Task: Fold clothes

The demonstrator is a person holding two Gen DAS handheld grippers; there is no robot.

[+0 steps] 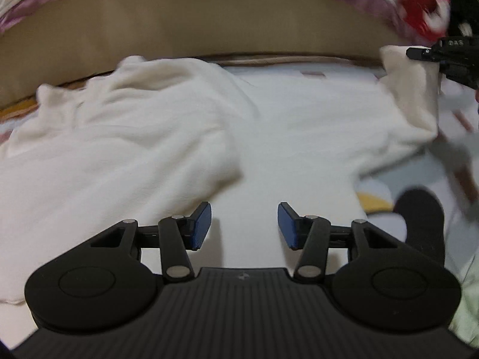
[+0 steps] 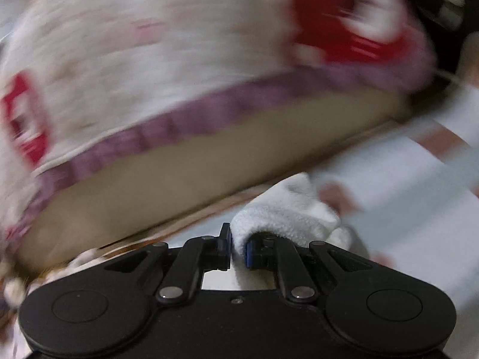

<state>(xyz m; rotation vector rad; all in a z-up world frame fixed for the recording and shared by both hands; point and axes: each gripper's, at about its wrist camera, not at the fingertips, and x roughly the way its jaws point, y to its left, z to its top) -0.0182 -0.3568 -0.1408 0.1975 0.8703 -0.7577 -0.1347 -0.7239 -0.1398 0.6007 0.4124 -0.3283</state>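
A cream-white garment (image 1: 143, 137) lies spread across the bed in the left wrist view, with a fold over its left half. My left gripper (image 1: 244, 224) hovers over its near part, blue pads apart, nothing between them. At the far right edge my right gripper (image 1: 419, 52) lifts a corner of the garment upward. In the right wrist view the right gripper (image 2: 238, 248) is shut on a bunched white piece of that garment (image 2: 287, 209), which bulges out past the pads.
A tan headboard (image 1: 209, 21) runs along the back, with a white, purple-edged, red-patterned blanket (image 2: 179, 45) draped over it. The bedsheet (image 1: 386, 191) has a cartoon print. A dark rounded shape (image 1: 425, 221) lies at the right, beside pale green fabric (image 1: 467, 308).
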